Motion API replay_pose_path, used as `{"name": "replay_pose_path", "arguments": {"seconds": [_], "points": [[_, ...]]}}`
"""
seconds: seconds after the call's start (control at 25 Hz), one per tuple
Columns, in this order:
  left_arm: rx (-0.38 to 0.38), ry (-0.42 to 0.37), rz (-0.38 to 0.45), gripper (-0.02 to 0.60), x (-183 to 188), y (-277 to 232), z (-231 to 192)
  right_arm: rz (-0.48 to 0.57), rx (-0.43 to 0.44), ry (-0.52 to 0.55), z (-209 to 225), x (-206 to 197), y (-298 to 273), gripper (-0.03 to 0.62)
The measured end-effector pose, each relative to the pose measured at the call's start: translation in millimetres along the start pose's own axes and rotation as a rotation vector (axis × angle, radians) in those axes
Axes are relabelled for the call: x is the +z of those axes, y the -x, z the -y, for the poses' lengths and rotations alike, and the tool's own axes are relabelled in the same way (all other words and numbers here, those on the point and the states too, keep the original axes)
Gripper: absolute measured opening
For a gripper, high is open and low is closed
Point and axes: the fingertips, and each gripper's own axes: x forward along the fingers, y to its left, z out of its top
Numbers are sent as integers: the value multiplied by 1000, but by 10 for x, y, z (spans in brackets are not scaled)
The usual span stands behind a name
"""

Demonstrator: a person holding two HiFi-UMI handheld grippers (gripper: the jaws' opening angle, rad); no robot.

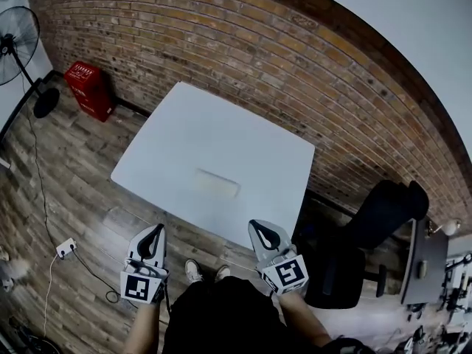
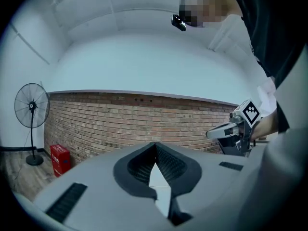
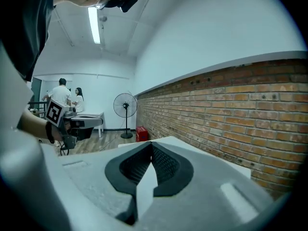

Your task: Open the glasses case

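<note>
The glasses case (image 1: 217, 183), pale and nearly the table's colour, lies closed near the front edge of the white table (image 1: 184, 131). My left gripper (image 1: 155, 230) hovers over the floor short of the table's front left, jaws shut and empty. My right gripper (image 1: 258, 226) is at the front right edge, also shut with nothing in it. Both stand apart from the case. In the left gripper view the jaws (image 2: 155, 146) meet over the tabletop, and in the right gripper view the jaws (image 3: 151, 146) do the same. The case shows in neither gripper view.
A brick wall (image 1: 295, 72) runs behind the table. A red crate (image 1: 90, 88) and a standing fan (image 1: 18, 39) are at the left. A black office chair (image 1: 369, 227) stands to the right. A power strip (image 1: 66, 248) with cables lies on the wooden floor.
</note>
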Motion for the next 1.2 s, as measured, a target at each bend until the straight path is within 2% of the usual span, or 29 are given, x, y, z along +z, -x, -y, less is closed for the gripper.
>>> {"name": "replay_pose_path", "arguments": {"seconds": [0.2, 0.36, 0.52, 0.68, 0.92, 1.12, 1.16, 1.2], "points": [[-46, -7, 18, 6, 66, -416, 38, 17, -20, 15, 244, 33, -150, 5], [-54, -43, 37, 6, 261, -633, 84, 38, -30, 28, 469, 92, -179, 3], [-45, -70, 12, 6, 231, -778, 15, 18, -27, 23, 628, -15, -244, 5], [-62, -85, -36, 6, -54, -968, -5, -32, -3, 35, 693, -200, -370, 5], [-104, -82, -104, 8, -546, -1199, -53, -75, 73, 114, 613, -424, -627, 5], [-132, -110, -164, 9, -852, -1360, -171, -106, 85, 83, 581, -535, -801, 5], [-138, -110, -189, 13, -946, -1376, -197, -112, 89, 84, 574, -565, -827, 5], [-144, -107, -220, 66, -1057, -1395, -224, -118, 92, 85, 569, -599, -856, 5]]}}
